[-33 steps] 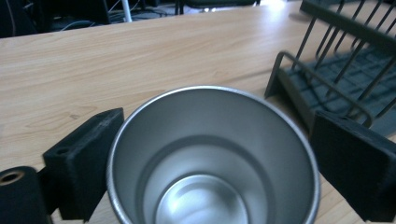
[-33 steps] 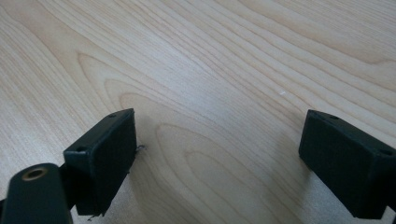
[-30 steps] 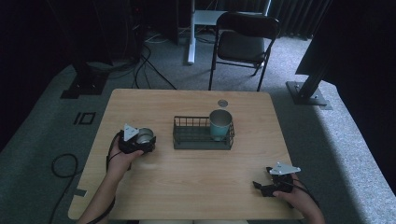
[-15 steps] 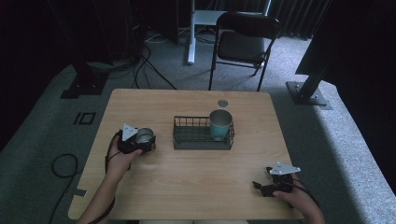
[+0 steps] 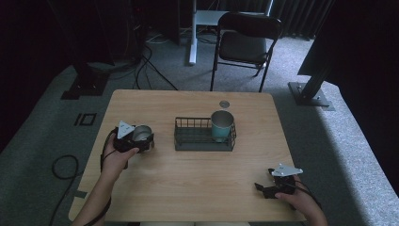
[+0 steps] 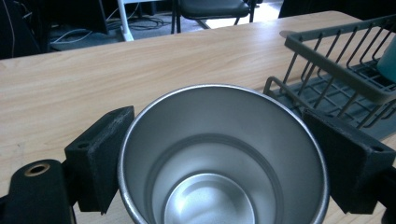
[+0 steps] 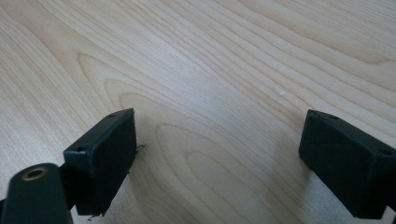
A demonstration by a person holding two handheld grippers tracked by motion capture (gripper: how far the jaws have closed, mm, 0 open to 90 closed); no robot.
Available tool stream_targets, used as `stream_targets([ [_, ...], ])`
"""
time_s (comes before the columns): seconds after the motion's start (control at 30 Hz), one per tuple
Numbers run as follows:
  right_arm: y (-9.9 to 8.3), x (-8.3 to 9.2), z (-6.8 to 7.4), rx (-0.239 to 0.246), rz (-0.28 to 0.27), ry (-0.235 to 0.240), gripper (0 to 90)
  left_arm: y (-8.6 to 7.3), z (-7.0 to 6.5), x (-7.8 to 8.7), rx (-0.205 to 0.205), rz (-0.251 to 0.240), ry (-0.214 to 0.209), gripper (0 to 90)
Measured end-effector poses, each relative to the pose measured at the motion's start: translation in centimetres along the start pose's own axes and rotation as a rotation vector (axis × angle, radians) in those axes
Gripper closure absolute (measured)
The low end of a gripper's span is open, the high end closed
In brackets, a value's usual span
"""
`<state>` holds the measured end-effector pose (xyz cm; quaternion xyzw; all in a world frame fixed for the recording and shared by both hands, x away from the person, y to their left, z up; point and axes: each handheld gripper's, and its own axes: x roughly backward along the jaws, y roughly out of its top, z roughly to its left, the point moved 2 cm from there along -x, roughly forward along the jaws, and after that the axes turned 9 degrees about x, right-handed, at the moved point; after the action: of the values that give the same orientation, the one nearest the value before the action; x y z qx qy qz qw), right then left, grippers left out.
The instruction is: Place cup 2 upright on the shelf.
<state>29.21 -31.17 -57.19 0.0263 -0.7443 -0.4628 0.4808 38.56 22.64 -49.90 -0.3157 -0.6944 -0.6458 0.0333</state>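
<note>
A shiny steel cup point(image 5: 141, 133) stands on the left part of the wooden table point(image 5: 197, 188), its mouth up. My left gripper point(image 5: 136, 140) is shut on it, and in the left gripper view both pads point(image 6: 100, 163) press on the rim of the steel cup point(image 6: 219, 186) from either side. To the cup's right sits a dark wire basket point(image 5: 202, 143) with a teal cup point(image 5: 222, 125) upright in its right end. My right gripper point(image 5: 264, 187) rests near the table's front right corner. Its jaws stand wide open over bare wood in the right gripper view point(image 7: 219, 158).
A small round grey disc point(image 5: 224, 103) lies on the table behind the basket. A black folding chair point(image 5: 244, 44) stands beyond the far edge, with cables point(image 5: 150, 70) on the floor to its left. The basket's wire wall point(image 6: 327, 70) is close to the held cup's right.
</note>
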Motion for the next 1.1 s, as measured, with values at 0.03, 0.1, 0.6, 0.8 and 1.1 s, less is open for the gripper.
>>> stream_targets([
  [0.03,0.0,0.0,0.0,0.0,0.0,0.0,11.0,0.1,0.0,0.1,0.0,-0.003,-0.002,14.0],
  [0.1,0.0,0.0,0.0,0.0,0.0,0.0,11.0,0.5,-0.2,0.3,-0.006,-0.003,-0.005,14.0],
  [0.6,0.0,0.0,0.0,0.0,0.0,0.0,11.0,4.1,-1.7,1.4,-0.02,-0.043,-0.047,14.0],
  [0.8,0.0,0.0,0.0,0.001,0.0,0.0,11.0,6.0,-2.7,1.9,-0.042,-0.063,-0.056,14.0],
  [1.1,0.0,0.0,0.0,0.0,0.0,0.0,11.0,8.0,-4.5,1.6,-0.067,-0.077,-0.094,14.0],
])
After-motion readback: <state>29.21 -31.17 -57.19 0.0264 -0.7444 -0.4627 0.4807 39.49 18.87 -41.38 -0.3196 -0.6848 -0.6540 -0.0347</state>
